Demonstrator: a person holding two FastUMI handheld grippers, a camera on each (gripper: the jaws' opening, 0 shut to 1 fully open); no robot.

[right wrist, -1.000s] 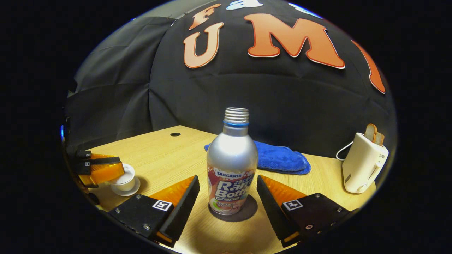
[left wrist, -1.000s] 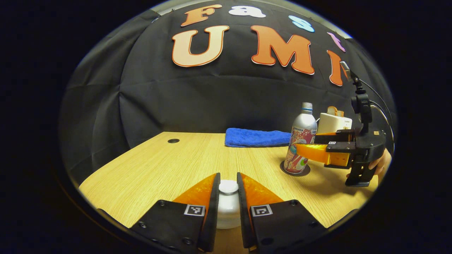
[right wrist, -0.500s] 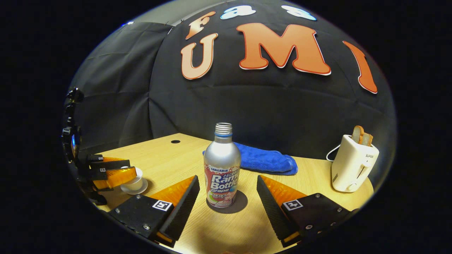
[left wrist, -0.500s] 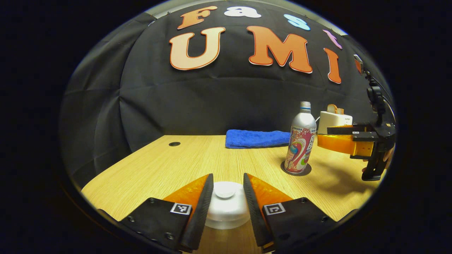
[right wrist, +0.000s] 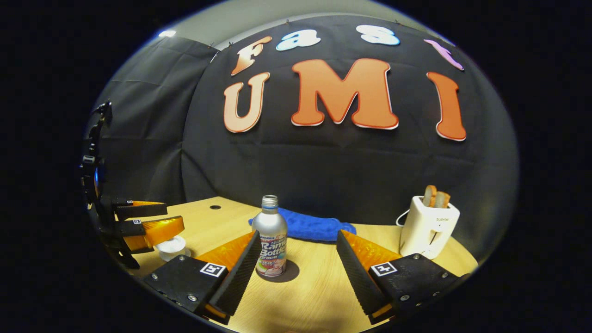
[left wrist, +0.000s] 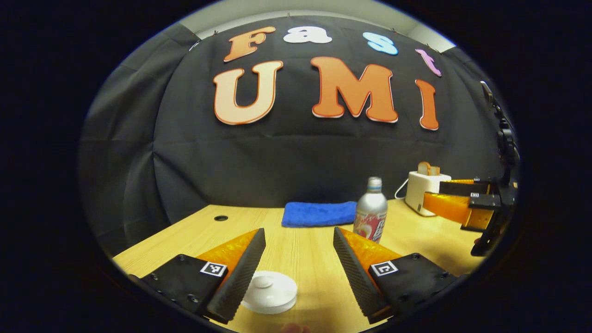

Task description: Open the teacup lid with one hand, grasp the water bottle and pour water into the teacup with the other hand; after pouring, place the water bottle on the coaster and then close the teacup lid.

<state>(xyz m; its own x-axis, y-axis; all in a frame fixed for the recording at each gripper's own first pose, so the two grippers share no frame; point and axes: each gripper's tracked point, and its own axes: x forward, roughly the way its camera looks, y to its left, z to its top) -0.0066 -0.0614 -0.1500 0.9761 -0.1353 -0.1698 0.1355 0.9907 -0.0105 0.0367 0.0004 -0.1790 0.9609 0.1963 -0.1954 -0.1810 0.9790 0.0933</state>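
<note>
The white teacup, with its lid [left wrist: 269, 292] on, sits low in the left gripper view, just beside the left finger. My left gripper [left wrist: 298, 231] is open above and behind it, holding nothing. The silver water bottle [right wrist: 270, 243] stands upright on a dark round coaster [right wrist: 289, 274], ahead of my right gripper [right wrist: 297, 233], which is open and apart from it. In the right gripper view, the left gripper [right wrist: 175, 216] hovers over the lidded teacup [right wrist: 172, 247] at far left. The bottle [left wrist: 371, 216] also appears mid-right in the left gripper view, with the right gripper [left wrist: 434, 194] further right.
A blue folded towel [right wrist: 305, 226] lies at the back of the wooden table [right wrist: 314, 286]. A white toaster [right wrist: 428, 224] with bread in it stands at the back right. A small dark hole [left wrist: 220, 218] marks the table's far left.
My left gripper opened, let go of the lid and drew back and up from the teacup. My right gripper, open throughout, backed away from the bottle, which stays on the coaster.
</note>
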